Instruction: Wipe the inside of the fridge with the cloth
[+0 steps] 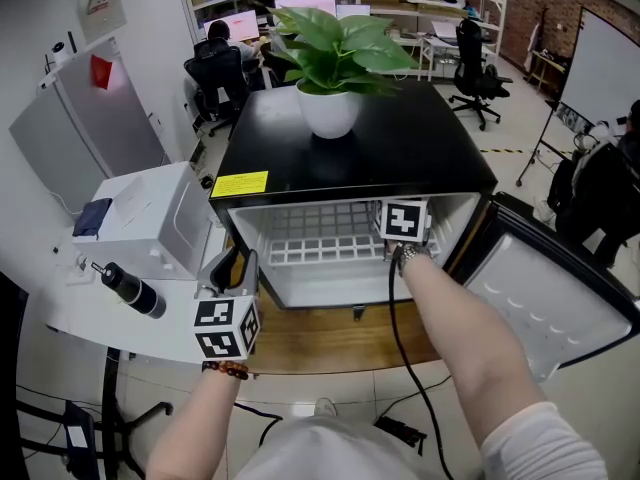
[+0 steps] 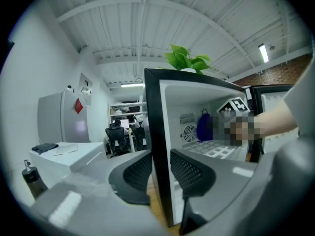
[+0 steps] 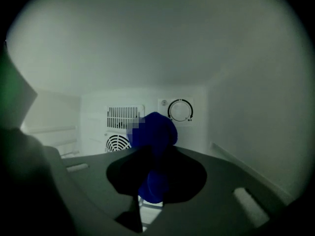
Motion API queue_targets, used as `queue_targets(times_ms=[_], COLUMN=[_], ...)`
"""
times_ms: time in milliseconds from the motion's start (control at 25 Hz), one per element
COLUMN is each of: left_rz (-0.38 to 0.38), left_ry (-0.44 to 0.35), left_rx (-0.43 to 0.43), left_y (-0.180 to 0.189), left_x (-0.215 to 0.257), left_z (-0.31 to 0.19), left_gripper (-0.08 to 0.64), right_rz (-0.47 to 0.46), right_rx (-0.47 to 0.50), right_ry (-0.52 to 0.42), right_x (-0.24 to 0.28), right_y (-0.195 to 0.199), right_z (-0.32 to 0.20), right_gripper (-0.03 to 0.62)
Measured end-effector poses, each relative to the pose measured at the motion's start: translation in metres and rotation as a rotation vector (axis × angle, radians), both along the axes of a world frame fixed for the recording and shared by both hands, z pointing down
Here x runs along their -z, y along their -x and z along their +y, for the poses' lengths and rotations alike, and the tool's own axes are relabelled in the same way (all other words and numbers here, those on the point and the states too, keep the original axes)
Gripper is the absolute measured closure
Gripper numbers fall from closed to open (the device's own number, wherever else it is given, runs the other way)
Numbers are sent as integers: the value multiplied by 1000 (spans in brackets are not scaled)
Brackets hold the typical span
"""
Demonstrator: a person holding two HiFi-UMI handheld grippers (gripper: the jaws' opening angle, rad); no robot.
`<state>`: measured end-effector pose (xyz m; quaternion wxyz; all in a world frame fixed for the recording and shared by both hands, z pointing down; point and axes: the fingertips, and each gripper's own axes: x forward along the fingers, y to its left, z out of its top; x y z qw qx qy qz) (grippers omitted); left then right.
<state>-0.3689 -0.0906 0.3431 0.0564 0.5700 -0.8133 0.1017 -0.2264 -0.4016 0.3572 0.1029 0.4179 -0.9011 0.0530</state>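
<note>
In the head view, the small black box-shaped fridge (image 1: 400, 158) with a white inside stands with its door (image 1: 545, 288) swung open to the right. A leafy green plant in a white pot (image 1: 335, 78) sits on top. The right claw (image 1: 403, 230) reaches into the right side of the cavity, over the white wire shelf (image 1: 310, 238). Its marker cube hides what it carries.

The right gripper view settles that. The jaws are clamped on a dark blue cloth (image 3: 156, 136), bunched and sticking out past the tips toward the white back wall. Whether the cloth touches that wall cannot be told. Only this view shows the round thermostat dial (image 3: 180, 110) just right of the cloth, and the slatted vent (image 3: 123, 116) and round fan grille (image 3: 115, 144) to its left.

The left gripper view catches the same cloth from the side, deep inside the fridge near the back. There the left claw (image 2: 160, 168) straddles the fridge's black front left edge, one pad outside and one inside, closed against that wall. The head view places this claw at the left front edge, beside a white bench (image 1: 90, 318).
</note>
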Motion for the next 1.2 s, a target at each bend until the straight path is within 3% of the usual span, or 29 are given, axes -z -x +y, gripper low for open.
queue_targets(times_ms=[800,1200], left_rz=[2,4], left_ry=[3,-2], left_rx=[26,19], left_y=[0,-2], left_x=[0,0], left_z=[-1,0], left_gripper=[446,446], right_rz=[23,-77], right_rx=[-117,59], right_ry=[14,-9], right_x=[-3,19], right_y=[-36,-5], right_z=[-14,39], right_gripper=[522,522])
